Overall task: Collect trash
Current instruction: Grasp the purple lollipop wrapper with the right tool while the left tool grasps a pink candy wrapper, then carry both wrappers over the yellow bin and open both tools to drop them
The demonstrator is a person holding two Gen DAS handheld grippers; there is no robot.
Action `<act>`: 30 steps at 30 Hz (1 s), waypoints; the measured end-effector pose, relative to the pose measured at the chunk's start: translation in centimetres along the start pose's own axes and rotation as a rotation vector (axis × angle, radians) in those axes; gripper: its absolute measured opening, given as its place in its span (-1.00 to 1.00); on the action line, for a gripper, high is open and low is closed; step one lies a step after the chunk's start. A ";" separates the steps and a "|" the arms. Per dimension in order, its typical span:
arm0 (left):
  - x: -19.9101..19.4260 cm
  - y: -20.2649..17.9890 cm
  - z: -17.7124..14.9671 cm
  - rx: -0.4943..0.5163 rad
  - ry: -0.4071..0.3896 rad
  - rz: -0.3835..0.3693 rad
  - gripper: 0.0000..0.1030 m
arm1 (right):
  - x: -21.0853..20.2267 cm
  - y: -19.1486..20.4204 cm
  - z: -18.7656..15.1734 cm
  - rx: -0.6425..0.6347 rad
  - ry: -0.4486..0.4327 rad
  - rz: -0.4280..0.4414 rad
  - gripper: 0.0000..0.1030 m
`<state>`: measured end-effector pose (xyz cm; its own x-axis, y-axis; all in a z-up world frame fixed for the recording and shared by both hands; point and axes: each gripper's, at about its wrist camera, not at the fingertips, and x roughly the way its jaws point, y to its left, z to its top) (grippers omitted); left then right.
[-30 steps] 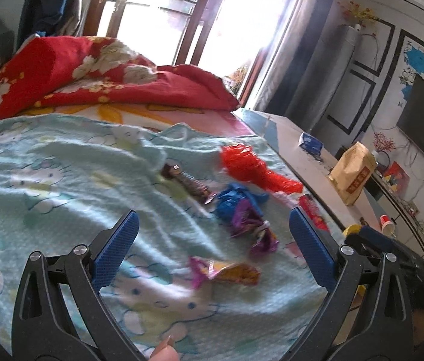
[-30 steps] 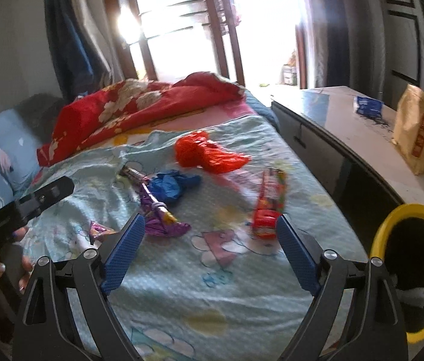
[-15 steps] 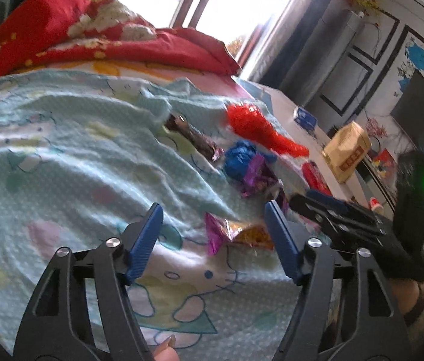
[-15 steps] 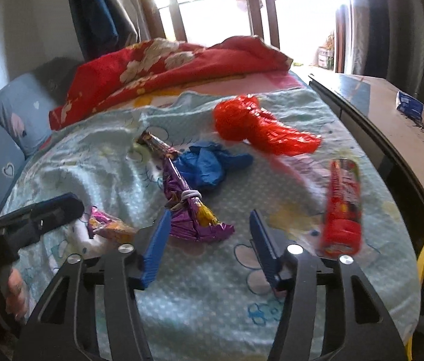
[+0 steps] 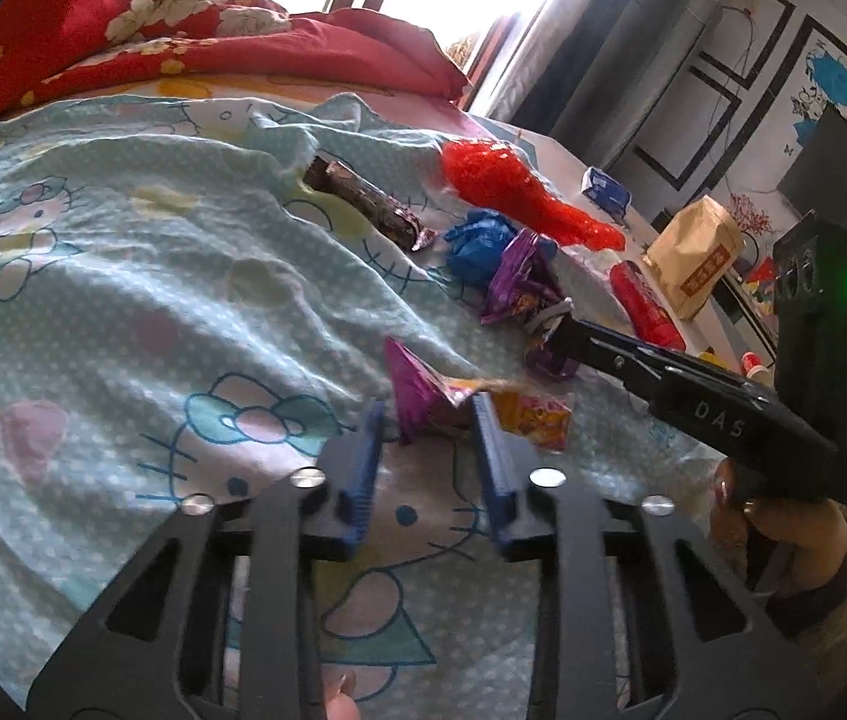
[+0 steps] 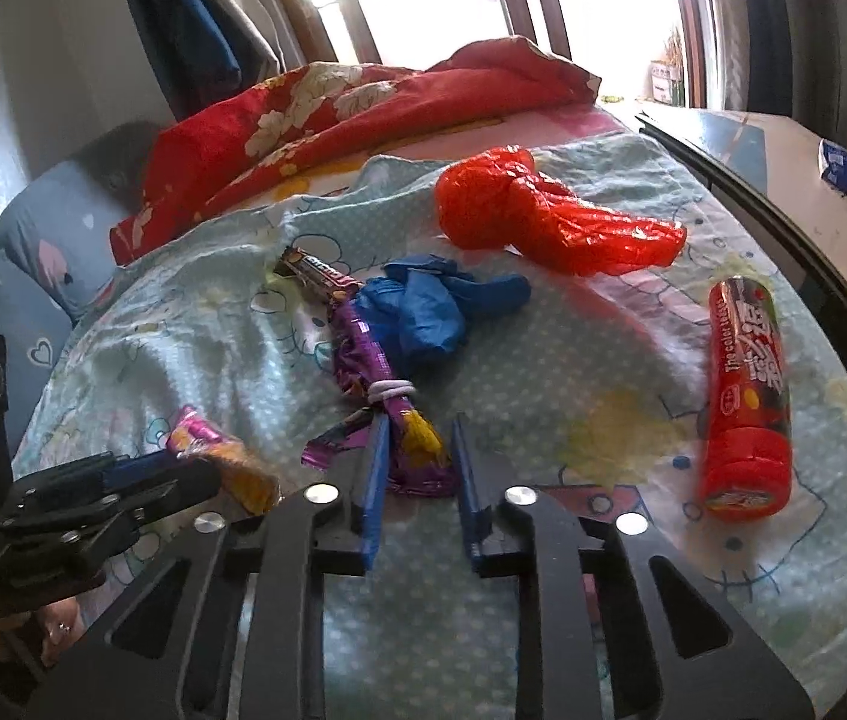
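Left wrist, left gripper (image 5: 426,414) closing, pink wrapper (image 5: 423,396) between

Bed with pale blue cartoon-print sheet (image 6: 543,372), red floral quilt (image 6: 327,114) at its head, brown paper bag (image 5: 696,255) on adjacent counter (image 6: 807,180)

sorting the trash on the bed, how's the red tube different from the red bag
The red tube is a rigid, printed cylinder lying straight near the bed's edge; the red bag is soft, crumpled and unprinted, lying farther up the sheet. Both are bright red, lie loose, and neither gripper touches them.
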<state>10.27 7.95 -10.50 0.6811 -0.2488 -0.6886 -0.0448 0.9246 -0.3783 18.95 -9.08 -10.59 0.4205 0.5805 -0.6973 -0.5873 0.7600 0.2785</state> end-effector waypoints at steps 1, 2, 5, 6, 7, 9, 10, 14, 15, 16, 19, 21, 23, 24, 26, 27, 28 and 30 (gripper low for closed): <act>0.1 -0.2 -0.1 0.007 0.002 -0.001 -0.69 | -0.2 0.1 -0.1 -0.006 0.000 0.000 -0.68; 0.1 -0.4 -0.1 0.014 0.002 0.000 -0.69 | -0.3 0.3 -0.2 -0.011 -0.003 -0.002 -0.68; 0.0 -0.8 -0.1 0.032 -0.001 -0.003 -0.72 | -0.8 0.5 -0.6 -0.013 -0.019 0.002 -0.69; 0.0 -1.0 -0.1 0.037 -0.004 -0.003 -0.72 | -1.1 0.5 -0.8 -0.009 -0.026 0.004 -0.69; -0.1 -1.1 -0.1 0.041 -0.008 -0.003 -0.73 | -1.4 0.5 -1.1 -0.005 -0.034 0.004 -0.69; -0.3 -1.3 -0.1 0.049 -0.015 -0.005 -0.73 | -1.9 0.4 -1.3 0.003 -0.044 0.004 -0.70; -0.3 -1.4 0.0 0.054 -0.018 -0.009 -0.73 | -2.3 0.3 -1.4 0.013 -0.051 0.008 -0.70; -0.9 -1.9 0.2 0.069 -0.034 -0.024 -0.74 | -3.9 -0.3 -1.7 0.043 -0.083 0.011 -0.70; -1.0 -2.1 0.2 0.073 -0.039 -0.026 -0.74 | -4.3 -0.4 -1.7 0.048 -0.091 0.012 -0.70; -1.2 -2.3 0.3 0.077 -0.043 -0.032 -0.74 | -4.6 -0.4 -1.7 0.049 -0.096 0.012 -0.70; -1.7 -3.0 0.4 0.091 -0.055 -0.043 -0.74 | -6.0 -0.7 -1.7 0.050 -0.127 -0.008 -0.70; -2.0 -3.5 0.5 0.099 -0.062 -0.051 -0.74 | -6.6 -0.9 -1.6 0.055 -0.141 -0.018 -0.70; -2.3 -4.1 0.5 0.107 -0.069 -0.061 -0.74 | -7.3 -1.2 -1.6 0.056 -0.154 -0.029 -0.70; -2.4 -4.4 0.6 0.111 -0.071 -0.067 -0.74 | -7.7 -1.4 -1.6 0.059 -0.162 -0.036 -0.70; -2.6 -5.1 0.7 0.123 -0.076 -0.076 -0.75 | -8.3 -1.9 -1.5 0.069 -0.172 -0.040 -0.70; -2.6 -5.5 0.7 0.131 -0.079 -0.081 -0.74 | -8.7 -2.2 -1.5 0.074 -0.178 -0.044 -0.70; -2.6 -5.7 0.7 0.135 -0.079 -0.086 -0.74 | -9.1 -2.5 -1.5 0.079 -0.185 -0.050 -0.70; -2.7 -6.5 0.7 0.150 -0.080 -0.095 -0.74 | -9.9 -3.1 -1.4 0.086 -0.198 -0.063 -0.70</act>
<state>9.26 2.79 -5.71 0.7335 -0.3188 -0.6003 0.1277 0.9321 -0.3389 15.64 -17.59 -5.54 0.5871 0.5710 -0.5738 -0.4979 0.8136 0.3003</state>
